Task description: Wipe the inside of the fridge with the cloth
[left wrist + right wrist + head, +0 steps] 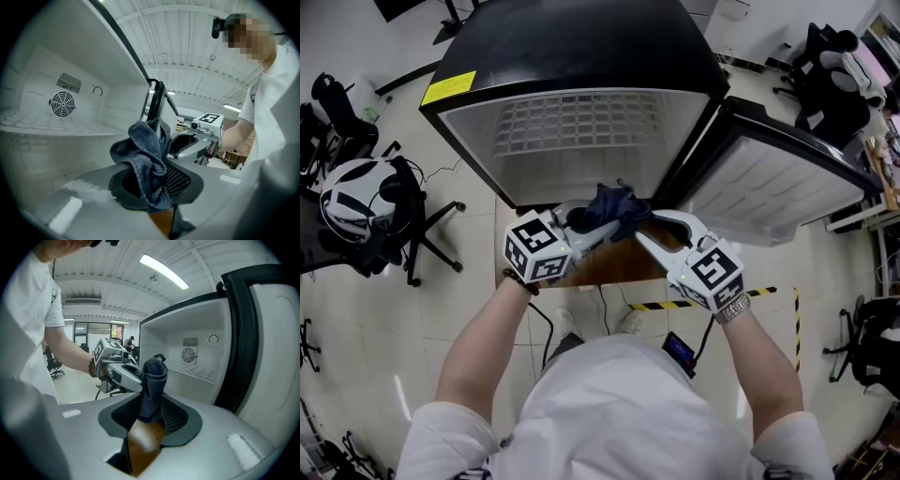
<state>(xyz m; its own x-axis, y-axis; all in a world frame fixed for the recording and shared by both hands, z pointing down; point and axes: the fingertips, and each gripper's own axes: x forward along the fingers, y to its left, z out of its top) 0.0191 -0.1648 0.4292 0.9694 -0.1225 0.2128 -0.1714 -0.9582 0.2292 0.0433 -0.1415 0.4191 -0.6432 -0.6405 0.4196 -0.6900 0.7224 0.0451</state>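
Note:
A dark blue cloth [614,208] hangs bunched between my two grippers, just in front of the open black fridge [572,56]. My left gripper [581,220] is shut on it; in the left gripper view the cloth [147,159] is pinched between the jaws and bulges up above them. My right gripper [652,225] faces it from the right. In the right gripper view the cloth [152,385] stands between the jaws, with the meshed pads apart from it on both sides, so this gripper [150,416] is open. The left gripper [124,373] holds the cloth's top there.
The fridge door [769,178] swings open to the right. Inside are a white wire shelf [581,122] and a round fan grille [63,103] on the back wall. An office chair with a white helmet [352,197] stands to the left. Yellow-black tape [703,302] marks the floor.

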